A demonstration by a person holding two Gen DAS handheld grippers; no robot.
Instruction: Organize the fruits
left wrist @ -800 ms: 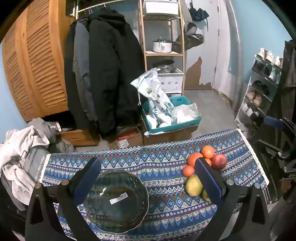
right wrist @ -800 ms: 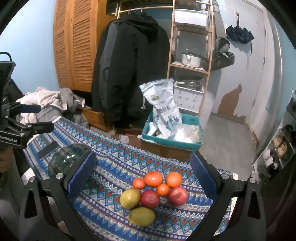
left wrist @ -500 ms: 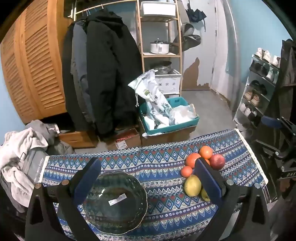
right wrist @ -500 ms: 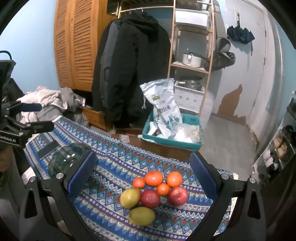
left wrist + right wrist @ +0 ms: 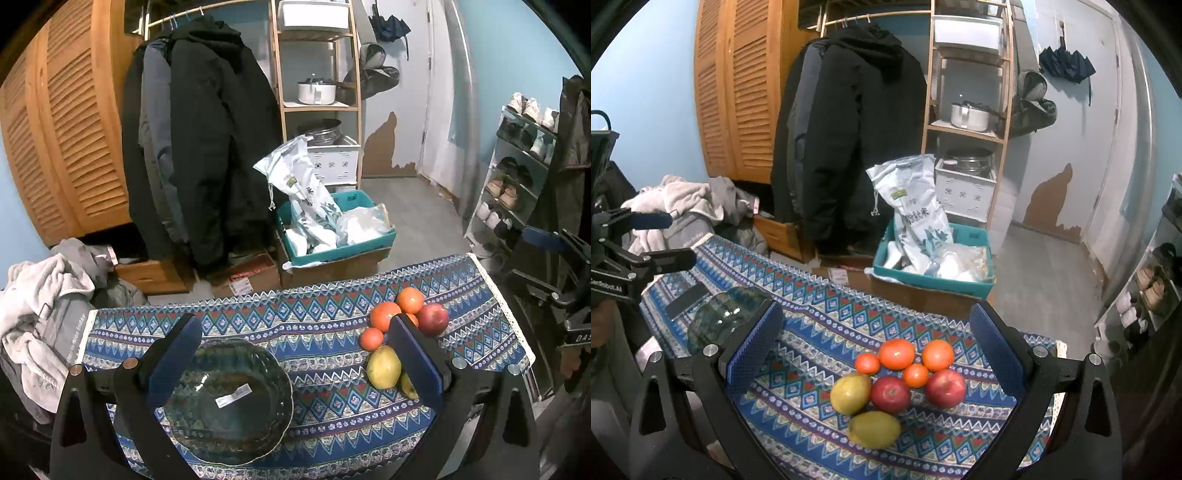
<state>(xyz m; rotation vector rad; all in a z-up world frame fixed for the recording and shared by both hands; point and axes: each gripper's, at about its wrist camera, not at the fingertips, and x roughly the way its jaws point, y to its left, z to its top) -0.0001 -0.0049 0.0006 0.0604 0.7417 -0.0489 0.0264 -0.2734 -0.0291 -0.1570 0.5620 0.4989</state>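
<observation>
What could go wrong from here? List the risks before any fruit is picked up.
1. The round red apples and small orange tangerines lie touching in a cluster; grabbing one may roll its neighbours.
2. The yellow-green mango sits near the patterned tablecloth's front edge and could fall.
3. The dark glass bowl might slide on the cloth.

Eight fruits (image 5: 897,380) are lying in a tight cluster on the right part of the patterned cloth: four orange-red round ones at the far side, two red apples (image 5: 890,394) nearer, two yellow-green mangoes (image 5: 874,429) nearest. A dark glass bowl (image 5: 229,400) is sitting upright to their left, well apart.
</observation>
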